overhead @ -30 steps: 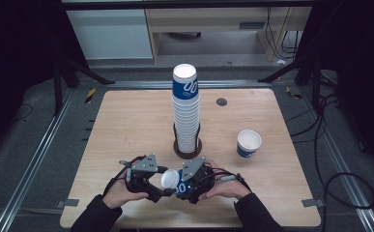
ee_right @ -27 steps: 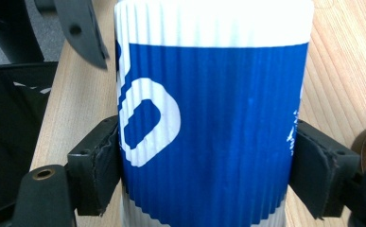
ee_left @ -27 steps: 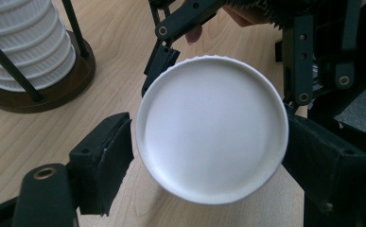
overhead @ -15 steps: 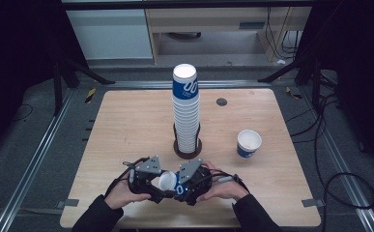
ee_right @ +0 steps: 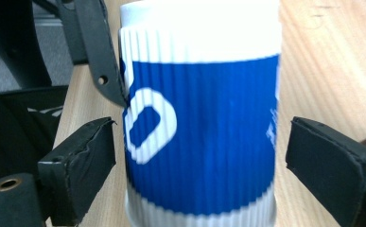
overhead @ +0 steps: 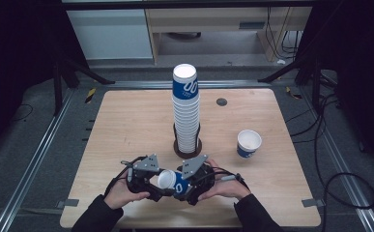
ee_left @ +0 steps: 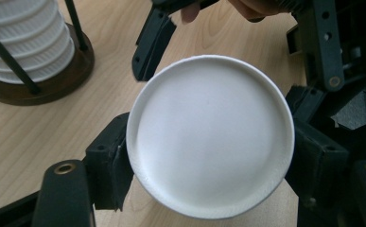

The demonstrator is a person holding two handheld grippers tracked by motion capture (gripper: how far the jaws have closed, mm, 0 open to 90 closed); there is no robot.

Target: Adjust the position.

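— Wooden table, near edge: what's the left gripper got?
— A blue-and-white cup, pinched at the rim. The right gripper brackets it, seemingly slack.
— Beyond them?
— Cup stack; a lone cup to the right.

The top cup of the tall stack, near the upper middle of the high view, carries a white mark on its blue band that reads like "00" or a pair of slanted ovals; it is too small to be sure. In the right gripper view, the held cup shows on its blue ribbed band, left of centre, a white rounded ring like a "0" or "O", and small white marks at its right edge that cannot be read.
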